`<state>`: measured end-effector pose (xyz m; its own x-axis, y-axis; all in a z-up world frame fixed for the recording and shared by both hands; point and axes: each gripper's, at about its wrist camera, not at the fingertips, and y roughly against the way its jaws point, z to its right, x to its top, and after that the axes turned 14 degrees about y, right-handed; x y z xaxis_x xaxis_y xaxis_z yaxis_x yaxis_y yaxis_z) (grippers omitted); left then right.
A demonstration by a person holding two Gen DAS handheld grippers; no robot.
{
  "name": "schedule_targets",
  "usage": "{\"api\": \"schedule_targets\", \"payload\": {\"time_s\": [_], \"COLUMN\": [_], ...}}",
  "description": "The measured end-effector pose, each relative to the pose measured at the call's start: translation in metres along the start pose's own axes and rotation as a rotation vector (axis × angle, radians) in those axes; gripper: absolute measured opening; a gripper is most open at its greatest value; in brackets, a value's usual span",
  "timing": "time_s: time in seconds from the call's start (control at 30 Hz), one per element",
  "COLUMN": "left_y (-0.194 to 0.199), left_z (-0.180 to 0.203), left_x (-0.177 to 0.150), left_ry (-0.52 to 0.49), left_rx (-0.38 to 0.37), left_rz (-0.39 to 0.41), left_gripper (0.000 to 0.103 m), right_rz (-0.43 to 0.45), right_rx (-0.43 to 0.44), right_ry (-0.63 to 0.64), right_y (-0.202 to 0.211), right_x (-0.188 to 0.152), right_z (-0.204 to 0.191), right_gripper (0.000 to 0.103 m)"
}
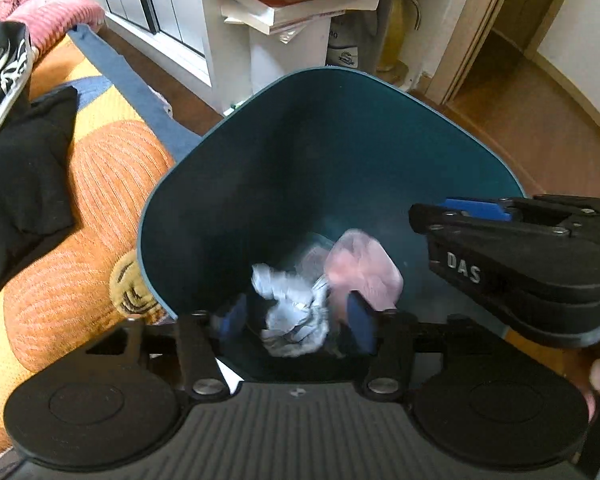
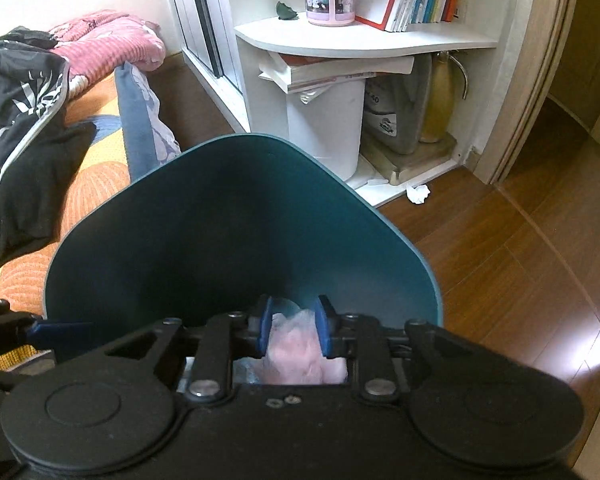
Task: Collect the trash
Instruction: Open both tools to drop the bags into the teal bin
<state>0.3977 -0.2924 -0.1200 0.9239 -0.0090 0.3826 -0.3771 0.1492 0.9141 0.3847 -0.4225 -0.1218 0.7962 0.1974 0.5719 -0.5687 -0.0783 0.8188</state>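
A dark teal trash bin (image 1: 332, 128) stands on the floor by the bed; it also fills the right wrist view (image 2: 220, 220). Inside lie a crumpled white paper (image 1: 288, 312) and a pink wad (image 1: 364, 268), both blurred. My left gripper (image 1: 296, 320) hangs over the bin mouth with its blue pads wide apart, empty. My right gripper (image 2: 294, 330) is over the bin too, pads apart, with the pink wad (image 2: 300, 356) seen between and below them; contact is unclear. It shows from the side in the left wrist view (image 1: 472, 208). A small crumpled white paper (image 2: 418, 193) lies on the floor.
A bed with an orange and yellow cover (image 1: 100, 184) and dark clothes (image 2: 24, 184) lies at left. A white corner shelf (image 2: 364, 40) holds books; a white bucket (image 2: 324, 124) and jugs stand under it. Wooden floor (image 2: 520, 264) and a doorway are at right.
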Motion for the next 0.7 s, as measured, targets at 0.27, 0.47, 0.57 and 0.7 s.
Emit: {"api": "schedule_targets", "payload": {"time_s": [0.27, 0.47, 0.57, 0.7], "left_y": [0.026, 0.066, 0.091, 0.121], "left_z": [-0.005, -0.022, -0.030, -0.043], "left_x": [-0.013, -0.030, -0.039, -0.053], "left_ry": [-0.012, 0.011, 0.019, 0.047], "left_rx": [-0.025, -0.060, -0.074, -0.087], "left_rz": [0.031, 0.070, 0.097, 0.130], "left_gripper": [0.058, 0.058, 0.058, 0.058], "right_rz": [0.045, 0.087, 0.112, 0.149], "right_rx": [0.035, 0.069, 0.087, 0.116], "right_ry": [-0.019, -0.016, 0.004, 0.045], "right_y": [0.033, 0.067, 0.088, 0.115], "right_x": [-0.007, -0.009, -0.010, -0.011], "right_z": [0.003, -0.002, -0.011, -0.029], "right_gripper": [0.025, 0.027, 0.029, 0.031]}}
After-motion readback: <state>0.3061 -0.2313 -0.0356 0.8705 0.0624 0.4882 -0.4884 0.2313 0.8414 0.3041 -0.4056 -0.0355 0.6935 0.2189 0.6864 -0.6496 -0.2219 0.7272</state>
